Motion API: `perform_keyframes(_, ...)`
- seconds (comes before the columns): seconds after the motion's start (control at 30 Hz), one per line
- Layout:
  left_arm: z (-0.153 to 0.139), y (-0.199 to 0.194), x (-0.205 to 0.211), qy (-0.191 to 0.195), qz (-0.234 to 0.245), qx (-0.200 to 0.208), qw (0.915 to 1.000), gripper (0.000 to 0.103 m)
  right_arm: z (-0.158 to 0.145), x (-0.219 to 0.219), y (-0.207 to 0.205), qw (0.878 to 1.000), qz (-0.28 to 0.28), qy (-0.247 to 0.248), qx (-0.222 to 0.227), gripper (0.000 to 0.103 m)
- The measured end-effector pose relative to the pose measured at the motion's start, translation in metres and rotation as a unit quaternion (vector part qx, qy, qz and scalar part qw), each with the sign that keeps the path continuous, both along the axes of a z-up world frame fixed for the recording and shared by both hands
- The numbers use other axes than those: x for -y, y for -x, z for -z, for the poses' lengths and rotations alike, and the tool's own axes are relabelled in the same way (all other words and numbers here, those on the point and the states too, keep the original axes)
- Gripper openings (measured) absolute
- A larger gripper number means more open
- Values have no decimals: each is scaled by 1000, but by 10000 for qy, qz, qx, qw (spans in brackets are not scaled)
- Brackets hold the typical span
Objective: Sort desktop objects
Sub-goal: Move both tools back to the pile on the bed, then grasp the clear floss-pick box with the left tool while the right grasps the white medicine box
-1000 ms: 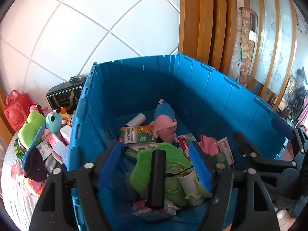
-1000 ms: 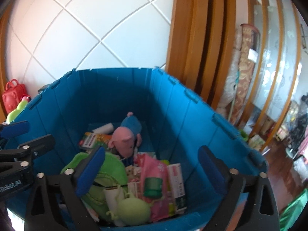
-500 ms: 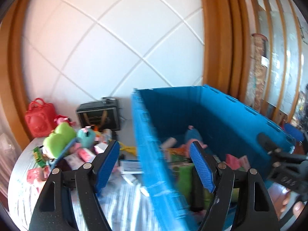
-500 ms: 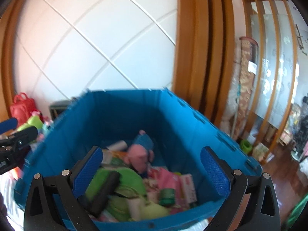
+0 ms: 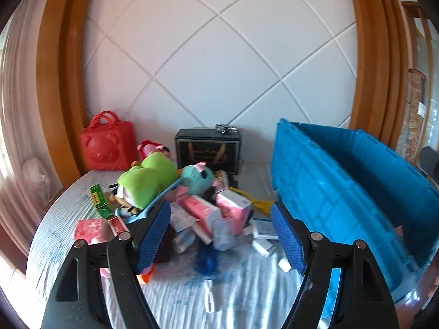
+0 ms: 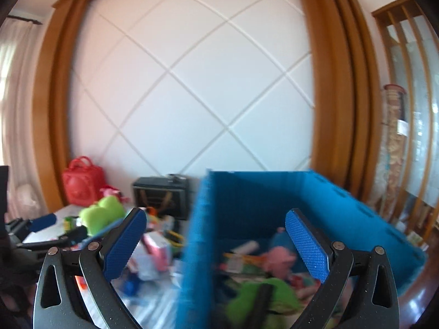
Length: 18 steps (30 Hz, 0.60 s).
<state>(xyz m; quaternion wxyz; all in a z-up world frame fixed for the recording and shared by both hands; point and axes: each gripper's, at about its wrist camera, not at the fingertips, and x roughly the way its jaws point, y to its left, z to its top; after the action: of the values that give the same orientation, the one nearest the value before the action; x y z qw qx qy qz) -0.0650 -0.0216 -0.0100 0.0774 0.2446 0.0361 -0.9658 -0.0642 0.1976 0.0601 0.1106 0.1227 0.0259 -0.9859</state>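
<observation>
Inside the blue bin [image 6: 343,219], several toys already lie sorted. Toys and boxes [image 5: 203,208] remain on the table [image 5: 247,296]. Left gripper [image 5: 222,235] and right gripper [image 6: 216,244] are open and empty.

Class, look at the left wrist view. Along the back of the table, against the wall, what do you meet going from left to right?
Red bear-face bag → black box with handles → blue crate.
</observation>
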Motion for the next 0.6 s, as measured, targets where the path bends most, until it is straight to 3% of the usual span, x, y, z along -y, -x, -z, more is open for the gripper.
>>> perform_keyframes(0.27, 45, 17, 67, -112, -263, 624, 9976, 75, 23, 91, 4, 9968, -756, -252, 46, 103)
perform_keyframes(0.43, 77, 31, 88, -103, -241, 1015, 9945, 75, 61, 131, 26, 9923, -1029, -294, 622, 103)
perform_keyframes(0.6, 108, 46, 97, -27, 0, 1279, 9918, 75, 106, 145, 55, 9877, -876, -195, 1280, 103)
